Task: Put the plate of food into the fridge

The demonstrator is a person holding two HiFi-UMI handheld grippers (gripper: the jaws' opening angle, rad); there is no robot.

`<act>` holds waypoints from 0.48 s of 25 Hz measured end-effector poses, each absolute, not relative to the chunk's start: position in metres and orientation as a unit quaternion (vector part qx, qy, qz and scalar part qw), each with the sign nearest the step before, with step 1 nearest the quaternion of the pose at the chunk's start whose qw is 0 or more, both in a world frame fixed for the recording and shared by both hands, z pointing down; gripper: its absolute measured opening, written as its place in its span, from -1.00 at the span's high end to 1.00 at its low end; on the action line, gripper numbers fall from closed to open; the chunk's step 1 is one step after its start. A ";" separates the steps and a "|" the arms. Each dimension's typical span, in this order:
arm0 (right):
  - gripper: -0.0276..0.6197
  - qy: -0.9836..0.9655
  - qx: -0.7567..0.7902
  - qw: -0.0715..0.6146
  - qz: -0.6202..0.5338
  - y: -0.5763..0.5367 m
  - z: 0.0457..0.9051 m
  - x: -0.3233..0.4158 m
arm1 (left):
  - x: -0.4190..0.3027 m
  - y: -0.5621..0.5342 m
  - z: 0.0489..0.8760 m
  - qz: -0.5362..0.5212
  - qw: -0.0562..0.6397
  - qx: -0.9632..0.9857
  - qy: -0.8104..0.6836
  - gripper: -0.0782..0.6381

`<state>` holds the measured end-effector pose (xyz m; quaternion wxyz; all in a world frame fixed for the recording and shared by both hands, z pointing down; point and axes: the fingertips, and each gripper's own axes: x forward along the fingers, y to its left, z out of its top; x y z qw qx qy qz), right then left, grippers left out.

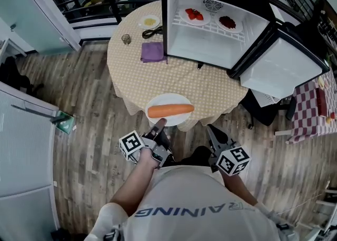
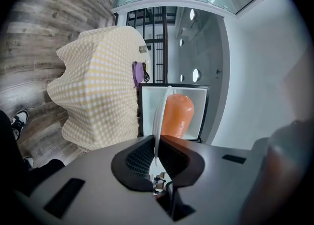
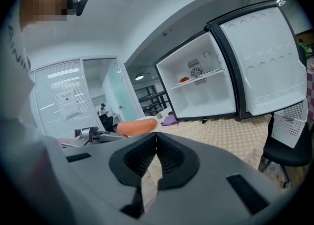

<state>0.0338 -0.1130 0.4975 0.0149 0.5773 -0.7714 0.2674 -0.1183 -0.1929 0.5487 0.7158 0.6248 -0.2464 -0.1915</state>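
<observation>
A white plate (image 1: 168,99) carries one long orange piece of food (image 1: 171,110) and sits over the near edge of the round table (image 1: 137,82) with its yellow checked cloth. My left gripper (image 1: 159,124) is shut on the plate's near rim. In the left gripper view that rim (image 2: 158,121) stands edge-on between the pads, with the food (image 2: 176,116) beyond. My right gripper (image 1: 211,129) hangs just right of the plate, close to my body. It (image 3: 156,143) is shut with nothing in it. The small fridge (image 1: 210,29) stands open on the table's far side.
The fridge shelf holds a plate of red food (image 1: 194,14) and a plate of dark food (image 1: 227,22). Its door (image 1: 284,69) swings out to the right. A purple cloth (image 1: 152,51), a small glass (image 1: 126,39) and a plate (image 1: 150,22) lie left of it. A black chair (image 3: 289,155) stands on the right.
</observation>
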 end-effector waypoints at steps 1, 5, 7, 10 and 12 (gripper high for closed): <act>0.84 -0.771 0.577 0.016 0.268 -0.116 0.498 0.032 | -0.119 -0.195 0.550 -0.191 0.719 0.622 -0.246 0.71; 0.84 -0.769 0.577 0.017 0.273 -0.130 0.500 0.036 | -0.116 -0.208 0.558 -0.188 0.725 0.614 -0.251 0.71; 0.84 -0.768 0.578 0.016 0.276 -0.137 0.503 0.042 | -0.112 -0.216 0.561 -0.180 0.722 0.618 -0.256 0.71; 0.84 -0.771 0.574 0.012 0.276 -0.151 0.504 0.051 | -0.105 -0.228 0.564 -0.172 0.718 0.620 -0.265 0.71; 0.84 -0.775 0.570 0.010 0.274 -0.163 0.503 0.060 | -0.097 -0.239 0.562 -0.175 0.716 0.620 -0.268 0.71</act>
